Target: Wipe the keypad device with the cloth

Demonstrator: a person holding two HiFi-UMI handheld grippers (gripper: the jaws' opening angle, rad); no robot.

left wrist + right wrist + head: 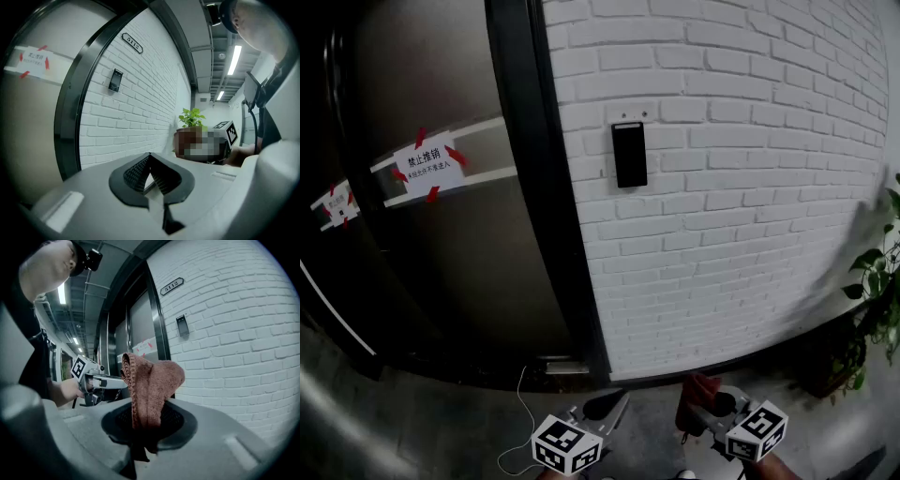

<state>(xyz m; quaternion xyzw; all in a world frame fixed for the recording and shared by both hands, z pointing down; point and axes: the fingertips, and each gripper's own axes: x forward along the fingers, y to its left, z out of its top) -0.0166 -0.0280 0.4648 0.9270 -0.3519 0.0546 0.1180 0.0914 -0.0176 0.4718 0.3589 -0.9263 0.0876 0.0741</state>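
Sticking up from the right gripper [146, 422], whose jaws pinch its lower end, the brown cloth [152, 380] is well apart from the keypad device [629, 155], mounted far up the white brick wall [750, 187] just right of the door frame [546, 187]. Left gripper [151, 171]: jaws pressed together, empty.

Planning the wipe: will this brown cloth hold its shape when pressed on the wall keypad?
Probably floppy: the cloth folds and droops over above the right gripper, which is shut on it. Its knit looks soft, so it would likely flatten against the keypad device rather than stay bunched.
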